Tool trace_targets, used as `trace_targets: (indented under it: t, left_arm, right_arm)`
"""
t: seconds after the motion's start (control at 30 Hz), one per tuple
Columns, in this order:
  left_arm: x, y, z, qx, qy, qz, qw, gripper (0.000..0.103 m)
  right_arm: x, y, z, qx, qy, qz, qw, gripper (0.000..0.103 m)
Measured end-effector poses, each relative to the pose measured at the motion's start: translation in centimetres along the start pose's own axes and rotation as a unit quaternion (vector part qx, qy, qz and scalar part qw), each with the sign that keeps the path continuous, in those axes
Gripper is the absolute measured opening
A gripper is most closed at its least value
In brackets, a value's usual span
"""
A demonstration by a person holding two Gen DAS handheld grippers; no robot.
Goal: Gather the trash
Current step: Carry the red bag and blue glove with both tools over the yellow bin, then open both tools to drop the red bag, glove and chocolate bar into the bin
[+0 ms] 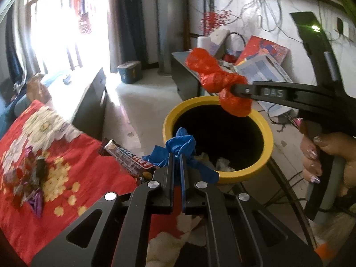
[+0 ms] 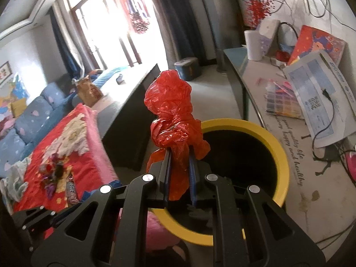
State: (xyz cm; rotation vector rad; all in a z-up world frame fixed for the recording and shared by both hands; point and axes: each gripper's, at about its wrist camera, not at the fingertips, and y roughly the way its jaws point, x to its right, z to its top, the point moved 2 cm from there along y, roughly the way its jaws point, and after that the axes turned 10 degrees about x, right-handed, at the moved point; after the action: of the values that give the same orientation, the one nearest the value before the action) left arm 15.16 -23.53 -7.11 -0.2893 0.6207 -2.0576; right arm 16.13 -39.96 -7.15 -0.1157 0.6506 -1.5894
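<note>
Overhead, left claw (image 1: 176, 155) tight on blue wad (image 1: 181, 143), right claw (image 2: 179, 153) on red bag (image 2: 171, 111), above yellow-rimmed bin (image 1: 264, 133).

Bright window (image 2: 124, 33) stood at back, dark curtains (image 2: 175, 17) beside it. Blue sofa (image 2: 29, 120) ran along left wall. Dark low cabinet (image 2: 131, 115) sat between sofa and floor. White vase (image 2: 253, 44) with red berry sprigs (image 2: 258, 11) stood on bench (image 2: 251, 77) at right. Red picture board (image 2: 318, 44) leaned on wall; colour swatch card (image 2: 282, 104) and white printed box (image 2: 320, 93) lay near. Blue-grey lidded tub (image 2: 188, 67) sat on floor.
</note>
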Motion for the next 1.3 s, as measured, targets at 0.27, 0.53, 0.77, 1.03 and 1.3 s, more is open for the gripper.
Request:
trace_targets:
  t: [0.27, 0.53, 0.77, 1.03, 1.3]
  left_arm:
    - [1.5, 1.5, 0.3, 0.004, 0.009, -0.039, 0.9992, 0.004]
    - [2.3, 3.8, 0.8, 0.004, -0.006, -0.095, 0.9954, 0.004]
    - [3.4, 6.3, 1.1, -0.003, -0.021, -0.157, 0.9874, 0.004]
    - [3.7, 9.4, 0.3, -0.038, -0.053, -0.191, 0.9795, 0.004]
    - [4.3, 11.2, 0.4, -0.046, -0.056, -0.196, 0.9779, 0.005]
  right_arm:
    - [2.0, 0.7, -0.2, -0.004, 0.011, -0.027, 1.0, 0.009]
    - [4.1, 0.6, -0.2, 0.0, 0.03, -0.047, 0.998, 0.009]
    - [6.1, 0.7, -0.2, -0.01, 0.044, -0.056, 0.997, 0.009]
    - [8.3, 1.7, -1.3, -0.047, 0.076, -0.066, 0.994, 0.009]
    - [9.5, 1.7, -1.6, -0.054, 0.1, -0.061, 0.992, 0.013]
